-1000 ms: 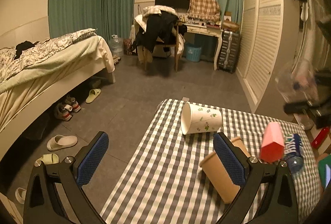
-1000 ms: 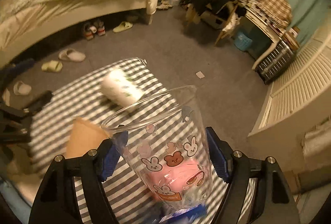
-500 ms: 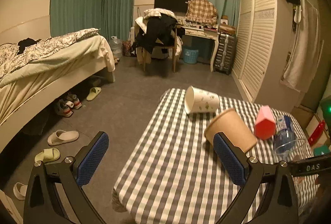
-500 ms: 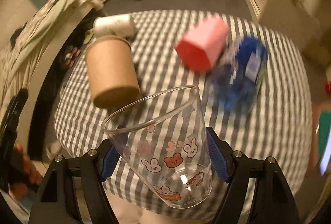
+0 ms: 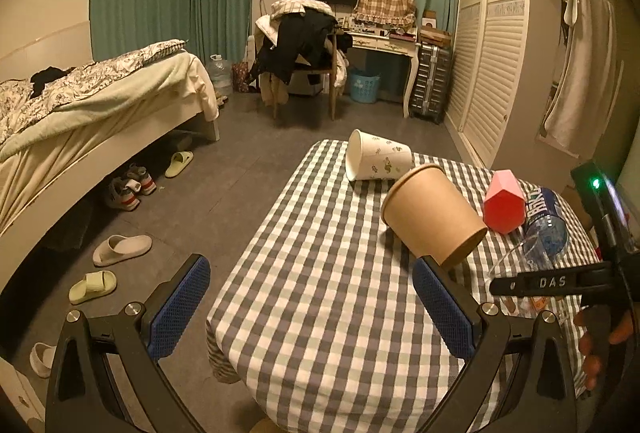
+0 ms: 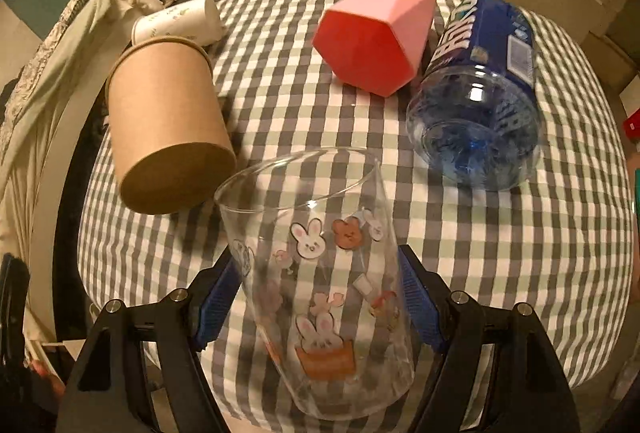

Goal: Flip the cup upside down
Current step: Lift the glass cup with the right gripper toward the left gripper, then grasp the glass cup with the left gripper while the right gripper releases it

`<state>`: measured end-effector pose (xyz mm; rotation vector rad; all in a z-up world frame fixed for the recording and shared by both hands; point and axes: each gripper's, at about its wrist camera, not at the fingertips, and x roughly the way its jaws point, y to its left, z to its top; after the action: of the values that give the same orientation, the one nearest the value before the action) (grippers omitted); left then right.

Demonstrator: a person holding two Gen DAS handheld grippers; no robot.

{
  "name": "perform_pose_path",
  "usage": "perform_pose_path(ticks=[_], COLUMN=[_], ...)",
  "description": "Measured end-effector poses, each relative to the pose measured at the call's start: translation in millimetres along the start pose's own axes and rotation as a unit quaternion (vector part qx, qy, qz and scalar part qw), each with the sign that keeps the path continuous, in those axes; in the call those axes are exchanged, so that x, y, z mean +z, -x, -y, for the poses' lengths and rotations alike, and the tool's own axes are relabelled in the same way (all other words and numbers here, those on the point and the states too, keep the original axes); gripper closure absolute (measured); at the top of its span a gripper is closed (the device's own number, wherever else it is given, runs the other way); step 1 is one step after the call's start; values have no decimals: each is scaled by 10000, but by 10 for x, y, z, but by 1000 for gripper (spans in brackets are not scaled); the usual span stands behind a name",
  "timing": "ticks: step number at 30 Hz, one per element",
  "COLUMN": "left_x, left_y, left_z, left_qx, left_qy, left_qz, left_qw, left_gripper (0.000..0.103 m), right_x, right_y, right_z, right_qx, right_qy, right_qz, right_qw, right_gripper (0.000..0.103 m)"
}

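Observation:
My right gripper (image 6: 320, 297) is shut on a clear glass cup (image 6: 320, 273) with bunny and bear stickers. The cup points mouth-forward and downward over the checkered table (image 6: 500, 253). In the left wrist view the glass cup (image 5: 520, 253) shows faintly at the right edge beside the right gripper body (image 5: 560, 281). My left gripper (image 5: 308, 305) is open and empty, above the table's near left edge (image 5: 320, 293).
A brown paper cup (image 6: 168, 129) (image 5: 434, 213), a white paper cup (image 6: 176, 23) (image 5: 378, 161), a pink faceted cup (image 6: 376, 33) (image 5: 504, 203) and a blue plastic bottle (image 6: 480, 93) (image 5: 546, 221) lie on their sides on the table. A bed (image 5: 80, 113) stands left.
My right gripper has tipped the glass cup from looking out over the room to pointing down at the table. The left gripper has drawn back from the table.

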<state>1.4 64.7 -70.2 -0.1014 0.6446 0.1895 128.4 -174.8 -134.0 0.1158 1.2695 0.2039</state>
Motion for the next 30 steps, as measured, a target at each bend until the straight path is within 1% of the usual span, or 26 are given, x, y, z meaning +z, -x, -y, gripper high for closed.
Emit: perform_pose_path(ticks=[1, 3, 6, 9, 11, 13, 15, 18, 21, 23, 26, 28, 30], left_x=[10, 1, 11, 34, 41, 28, -30, -155, -333, -467, -636, -715, -769], left_y=[5, 23, 76, 141, 174, 183, 177, 162, 78, -7, -118, -198, -276], left_z=[18, 104, 284, 529, 722, 904, 1151, 1466, 1735, 1855, 1943, 1984, 2013], left_qx=[14, 43, 40, -97, -248, -439, -674, -821, -787, -749, -640, -510, -312], left_qy=[-23, -102, -231, -299, -290, -243, -225, -317, -478, -510, -471, -478, -490], left_qz=[-16, -45, -40, -15, -28, -57, -118, -122, -171, -292, -339, -327, -185], left_qw=[10000, 9999, 9997, 9995, 9993, 9987, 9974, 9960, 9956, 9955, 9963, 9970, 9981], left_gripper=[0, 0, 0, 0, 0, 0, 0, 0, 0, 0, 0, 0, 0], right_x=[7, -23, -94, -183, -278, -386, -511, -663, -827, -883, -947, -964, -999], right_y=[35, 177, 522, 934, 1179, 1334, 1412, 1411, 1375, 1299, 1191, 1108, 1042], right_z=[7, 15, 41, 170, 334, 508, 710, 940, 1215, 1322, 1498, 1537, 1578], right_qx=[22, 125, 256, 276, 77, -161, -502, -848, -1047, -1064, -1020, -977, -921], right_qy=[26, 127, 328, 477, 521, 509, 439, 337, 147, 47, -78, -116, -144], right_qz=[72, 365, 875, 1501, 1915, 2192, 2462, 2687, 2829, 2813, 2694, 2606, 2513], right_qw=[10000, 9992, 9953, 9871, 9801, 9742, 9669, 9589, 9533, 9537, 9576, 9604, 9634], right_gripper=[25, 19, 16, 12, 8, 7, 6, 6, 6, 6, 6, 6, 6])
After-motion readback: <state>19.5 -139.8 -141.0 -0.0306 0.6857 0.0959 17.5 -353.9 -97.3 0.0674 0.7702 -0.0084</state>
